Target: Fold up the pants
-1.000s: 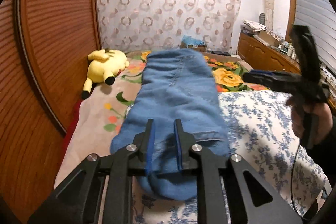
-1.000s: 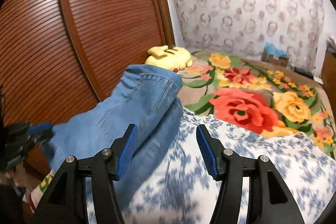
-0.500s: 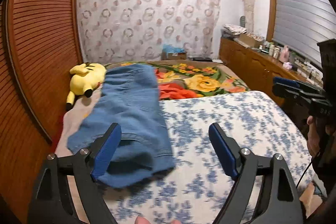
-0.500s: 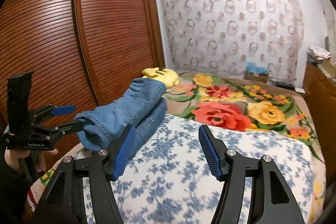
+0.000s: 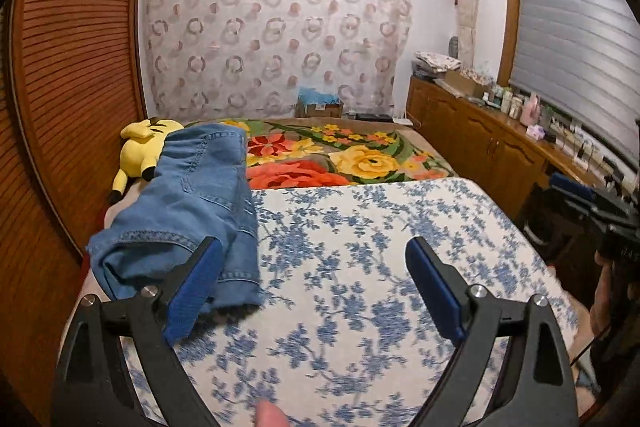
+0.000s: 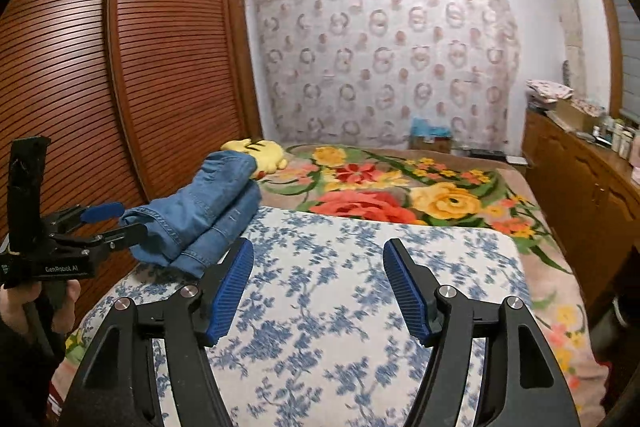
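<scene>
The blue denim pants [image 5: 192,203] lie folded into a long stack along the left side of the bed; they also show in the right wrist view [image 6: 200,215]. My left gripper [image 5: 316,279] is open and empty, just right of the near end of the pants. My right gripper [image 6: 318,285] is open and empty over the blue-flowered white cover [image 6: 360,287], apart from the pants. The left gripper shows from the side in the right wrist view [image 6: 108,223], close to the pants' end, holding nothing.
A yellow plush toy [image 5: 144,143] lies at the far end of the pants. A flowered blanket [image 5: 340,159] covers the far bed. A slatted wooden wardrobe [image 6: 120,87] stands left, a wooden sideboard [image 5: 480,143] with clutter right.
My left gripper let go of the pants' end, opened wide and drew back to the right. My right gripper pulled back and up from the pants. The pants lie still.
</scene>
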A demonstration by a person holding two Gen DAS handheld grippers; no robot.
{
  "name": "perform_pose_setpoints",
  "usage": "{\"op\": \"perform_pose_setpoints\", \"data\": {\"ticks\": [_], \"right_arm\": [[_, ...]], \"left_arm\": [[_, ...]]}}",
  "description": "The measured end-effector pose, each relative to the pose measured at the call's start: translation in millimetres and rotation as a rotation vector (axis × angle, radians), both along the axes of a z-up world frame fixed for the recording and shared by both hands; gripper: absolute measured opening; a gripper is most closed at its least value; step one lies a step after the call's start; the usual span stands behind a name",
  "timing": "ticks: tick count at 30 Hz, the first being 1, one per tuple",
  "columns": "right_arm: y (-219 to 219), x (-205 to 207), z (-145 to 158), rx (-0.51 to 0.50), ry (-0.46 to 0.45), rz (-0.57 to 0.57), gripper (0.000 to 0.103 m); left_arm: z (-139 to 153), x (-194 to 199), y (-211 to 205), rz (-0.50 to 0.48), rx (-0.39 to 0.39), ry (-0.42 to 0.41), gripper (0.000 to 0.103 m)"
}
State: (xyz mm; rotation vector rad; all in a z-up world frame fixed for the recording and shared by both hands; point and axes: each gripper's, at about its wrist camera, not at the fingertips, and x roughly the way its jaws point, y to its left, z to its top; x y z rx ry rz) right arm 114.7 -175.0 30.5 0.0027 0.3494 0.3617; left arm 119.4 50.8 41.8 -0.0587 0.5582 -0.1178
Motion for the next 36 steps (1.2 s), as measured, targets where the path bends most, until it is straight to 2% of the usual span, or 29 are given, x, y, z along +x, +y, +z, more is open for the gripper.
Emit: {"op": "perform_pose_setpoints", "data": {"ticks": [9,14,36], "right_arm": [[-2.9,-44.9,16.2,0.025,-0.05,-0.114,0.069],[0.0,-58.5,16.1,0.034,-0.051,-0.133,0.069],[-6.0,-51.7,17.0,0.032,-0.058,-0.15,0.069]], "left_arm": [[10.5,-18.8,-30.2,0.038,0.038,-0.044,0.093],[14.8,-24.9,-43.3,0.028,0.065,-0.069,0.093],[21.7,-30.1,-61.3,0.018,0.068,-0.093,0.093]]}}
